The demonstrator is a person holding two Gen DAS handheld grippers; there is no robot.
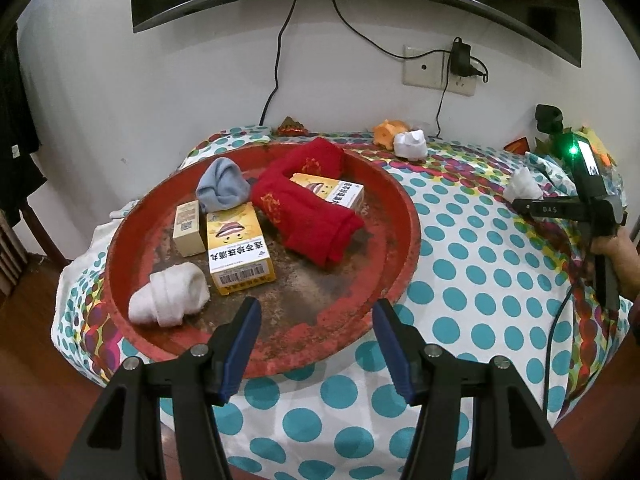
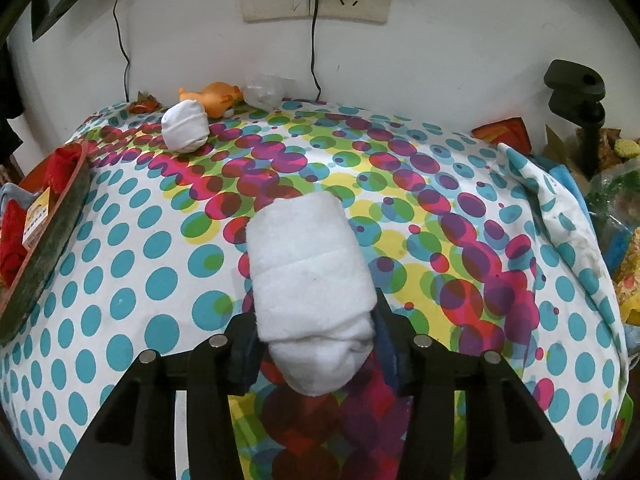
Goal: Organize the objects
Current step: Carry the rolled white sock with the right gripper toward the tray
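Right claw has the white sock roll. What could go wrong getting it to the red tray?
1. The right claw grips the white sock roll near one end, so it may sag or slip out.
2. The red tray is crowded; dropping it could topple the yellow box.
3. The open left claw hovers at the tray's near rim; the claws may collide.

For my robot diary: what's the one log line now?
left gripper: open, empty | right gripper: shut on sock | tray: not reached
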